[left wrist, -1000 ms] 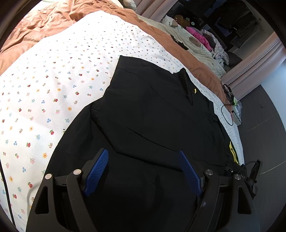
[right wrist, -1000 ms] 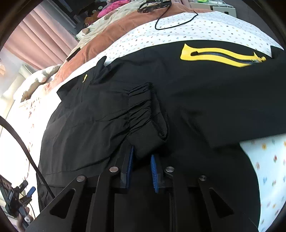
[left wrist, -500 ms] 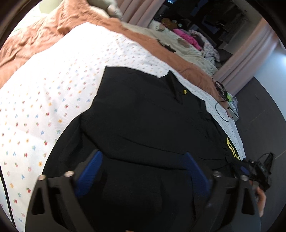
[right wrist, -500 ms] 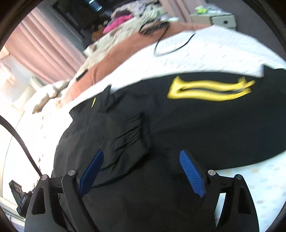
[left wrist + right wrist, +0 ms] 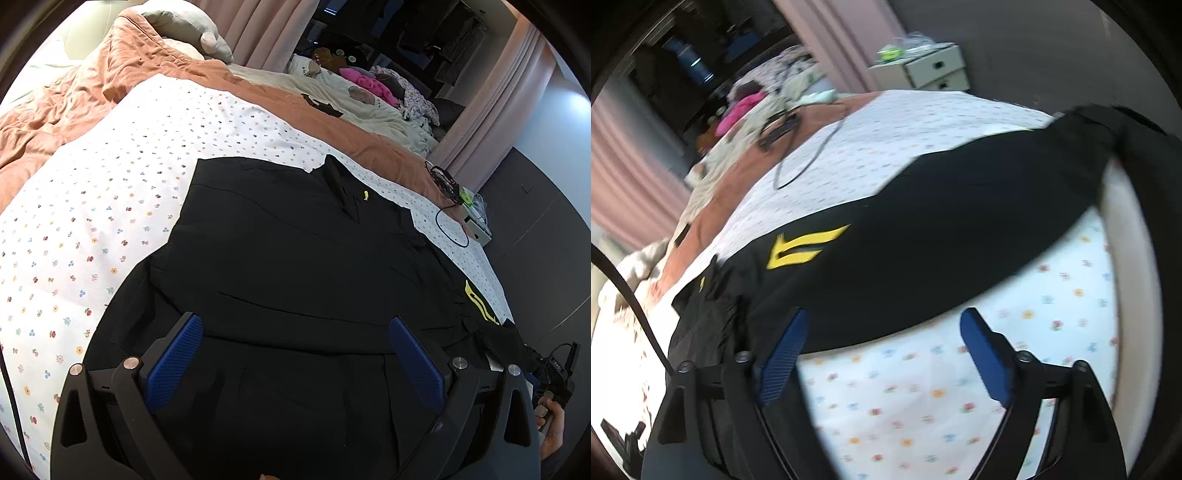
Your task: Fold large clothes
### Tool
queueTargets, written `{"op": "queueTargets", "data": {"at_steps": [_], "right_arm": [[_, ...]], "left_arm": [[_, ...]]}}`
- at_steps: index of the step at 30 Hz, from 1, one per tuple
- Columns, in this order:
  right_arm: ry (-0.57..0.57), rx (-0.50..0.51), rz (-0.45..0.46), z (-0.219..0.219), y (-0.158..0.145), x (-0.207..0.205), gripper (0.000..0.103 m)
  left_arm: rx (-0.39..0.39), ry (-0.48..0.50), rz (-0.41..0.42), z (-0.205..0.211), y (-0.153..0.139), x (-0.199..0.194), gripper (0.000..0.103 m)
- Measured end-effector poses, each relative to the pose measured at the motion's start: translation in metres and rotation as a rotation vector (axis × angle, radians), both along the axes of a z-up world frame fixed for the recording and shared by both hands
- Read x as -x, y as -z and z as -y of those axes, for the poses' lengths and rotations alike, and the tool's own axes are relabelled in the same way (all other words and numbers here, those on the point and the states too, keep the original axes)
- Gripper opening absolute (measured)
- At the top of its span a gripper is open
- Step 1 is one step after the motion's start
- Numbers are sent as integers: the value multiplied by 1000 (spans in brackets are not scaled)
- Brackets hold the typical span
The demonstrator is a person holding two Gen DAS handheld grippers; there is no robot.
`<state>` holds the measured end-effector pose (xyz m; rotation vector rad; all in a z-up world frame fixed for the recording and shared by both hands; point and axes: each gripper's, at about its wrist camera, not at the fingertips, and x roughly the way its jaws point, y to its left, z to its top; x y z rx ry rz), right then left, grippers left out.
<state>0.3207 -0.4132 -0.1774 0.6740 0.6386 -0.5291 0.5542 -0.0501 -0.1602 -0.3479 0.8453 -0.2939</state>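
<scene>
Two tongs (image 5: 293, 356) (image 5: 886, 350), one black jacket (image 5: 288, 266)

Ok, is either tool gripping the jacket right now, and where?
No. The left tool and right tool are both open, with nothing between them; the black jacket lies free.

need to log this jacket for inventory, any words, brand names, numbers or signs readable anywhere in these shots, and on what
No readable text in either view.
Black jacket: a yellow graphic on the sleeve, a shape with no letters or numbers.
Small yellow mark by the collar: too small to read.
Floral sheet: printed flowers only.
Drawer unit: blurred, no label can be made out.
</scene>
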Motion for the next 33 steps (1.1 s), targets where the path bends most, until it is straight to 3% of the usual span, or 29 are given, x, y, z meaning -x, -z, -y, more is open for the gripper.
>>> {"op": "queueTargets", "data": {"at_steps": [6, 12, 15, 16, 17, 19, 25, 33], "right_arm": [[70, -58, -16, 18, 17, 1, 73], [107, -81, 13, 33, 26, -11, 56], [131, -86, 18, 43, 29, -14, 32], [149, -101, 21, 49, 33, -14, 14], [157, -113, 24, 53, 35, -14, 6], [152, -126, 43, 55, 31, -12, 1], [73, 93, 66, 13, -32, -19, 0], [-78, 250, 172, -79, -127, -30, 0]], "left_arm": [[12, -43, 39, -7, -5, 4, 103], [46, -43, 26, -9, 1, 1, 103], [22, -38, 19, -5, 2, 1, 103], [14, -38, 18, -4, 2, 1, 103], [10, -37, 18, -3, 2, 2, 103], [6, -28, 15, -1, 1, 2, 103], [-40, -3, 16, 6, -1, 5, 102], [-23, 21, 30, 6, -11, 9, 102]]}}
